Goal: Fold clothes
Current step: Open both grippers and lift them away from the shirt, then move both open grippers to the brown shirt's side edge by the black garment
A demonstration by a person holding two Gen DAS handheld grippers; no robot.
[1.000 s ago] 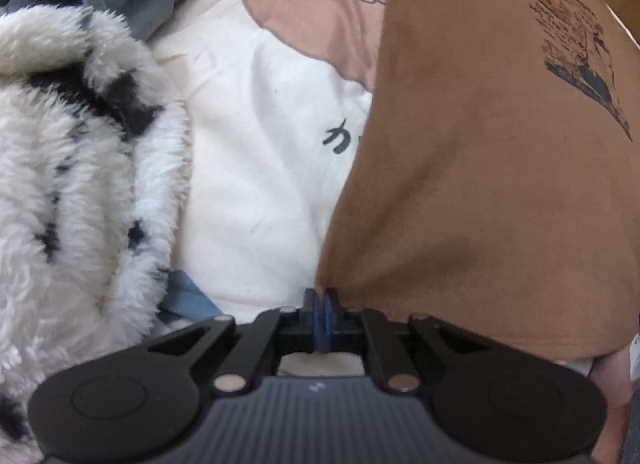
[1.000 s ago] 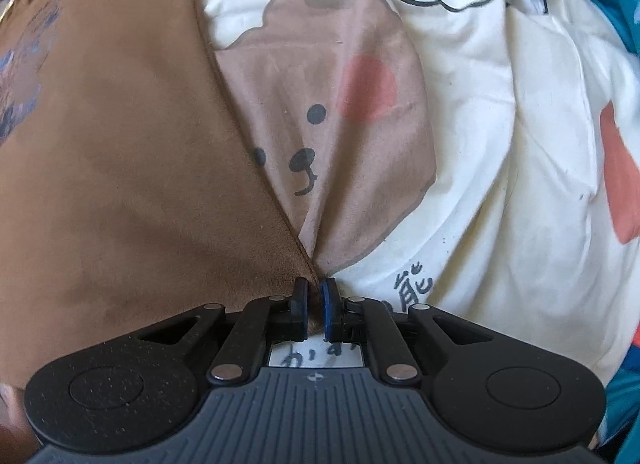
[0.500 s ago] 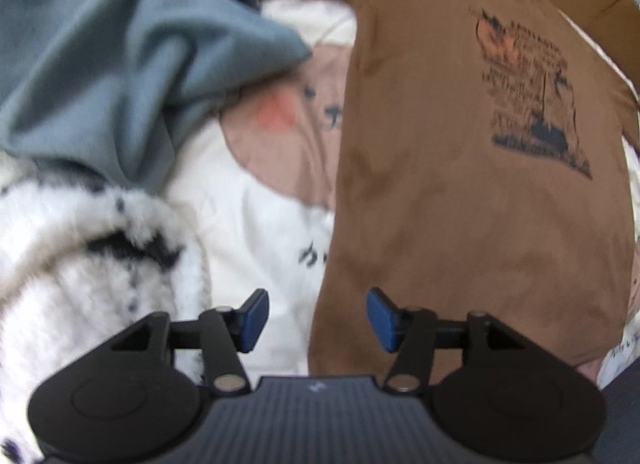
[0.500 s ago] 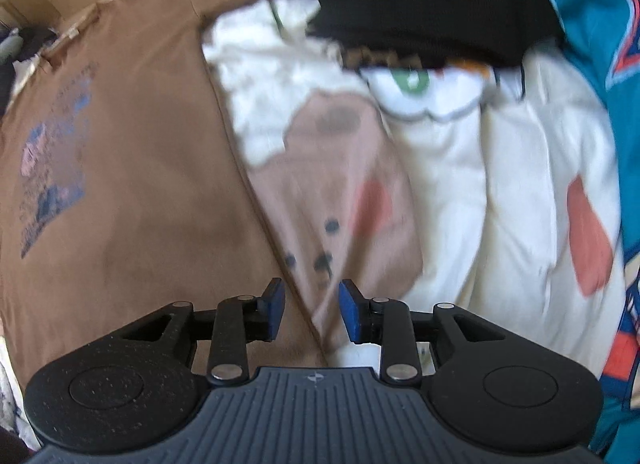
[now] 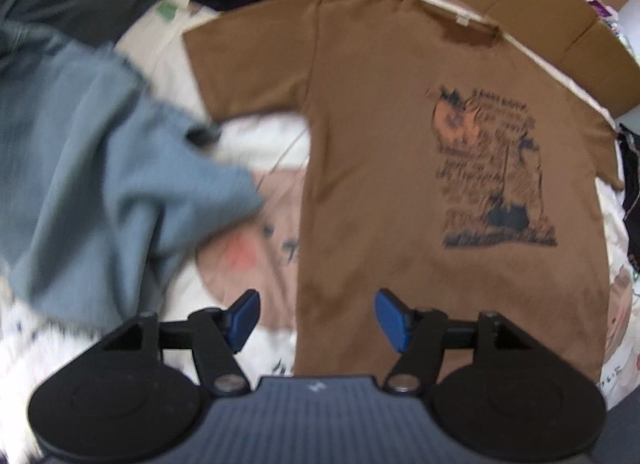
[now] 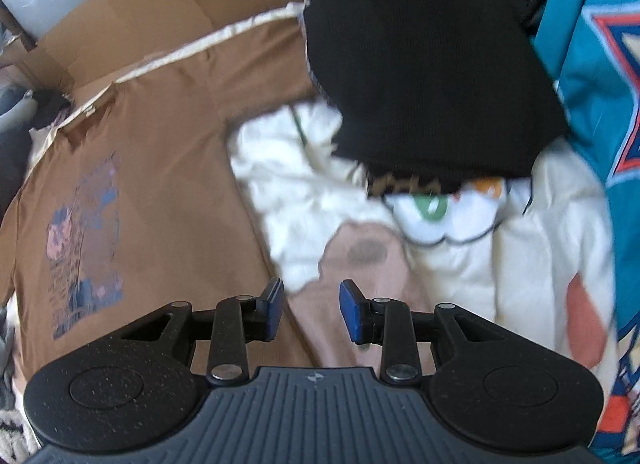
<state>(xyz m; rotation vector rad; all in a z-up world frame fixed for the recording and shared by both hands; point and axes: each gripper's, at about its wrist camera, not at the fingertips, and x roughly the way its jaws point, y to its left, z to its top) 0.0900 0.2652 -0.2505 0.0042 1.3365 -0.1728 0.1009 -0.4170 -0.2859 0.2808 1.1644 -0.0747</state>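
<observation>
One brown T-shirt, two open hand-held grippers

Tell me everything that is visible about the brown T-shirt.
The brown T-shirt lies spread flat, print side up, on a cream bedcover with a bear picture. It looks like soft cotton, with short sleeves, a round collar at the far end and a dark blue and orange graphic on the chest. A black garment overlaps one sleeve. Both the left claw and the right claw are open above its hem, not touching it.

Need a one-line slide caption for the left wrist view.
Open left gripper above the hem of a brown printed T-shirt spread flat, grey-blue garment beside it.
</observation>
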